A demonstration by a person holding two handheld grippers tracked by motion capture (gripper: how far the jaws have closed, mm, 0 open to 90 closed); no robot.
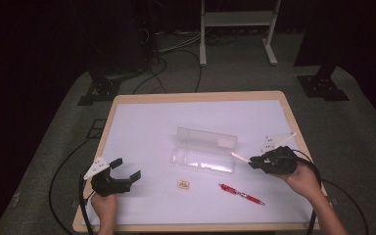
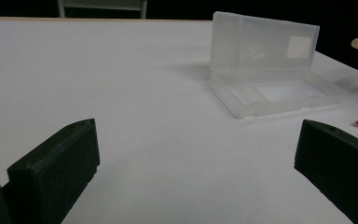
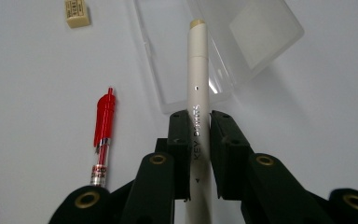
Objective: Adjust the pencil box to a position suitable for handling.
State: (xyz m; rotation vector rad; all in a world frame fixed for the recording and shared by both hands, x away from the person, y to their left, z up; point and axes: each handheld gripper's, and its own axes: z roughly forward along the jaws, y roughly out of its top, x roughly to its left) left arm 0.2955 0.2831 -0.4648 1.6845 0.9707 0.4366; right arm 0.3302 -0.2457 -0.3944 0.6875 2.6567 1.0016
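Note:
A clear plastic pencil case point(image 1: 204, 151) lies open in the middle of the white table, its lid standing up at the back; it also shows in the left gripper view point(image 2: 265, 79) and the right gripper view point(image 3: 223, 51). My right gripper point(image 1: 254, 162) is shut on a white pen point(image 3: 198, 93), whose tip point(image 1: 239, 157) points toward the case's right end, just above the table. A red pen point(image 1: 241, 194) lies in front of the case and left of the jaws in the right gripper view point(image 3: 103, 135). My left gripper point(image 1: 126, 169) stands open at the front left, with nothing between its jaws point(image 2: 196, 154).
A small beige eraser point(image 1: 184, 184) lies in front of the case, also seen in the right gripper view point(image 3: 78, 12). The table's wooden edge point(image 1: 196, 97) borders the white mat. Behind the table are cables, stand feet and a white frame on the floor.

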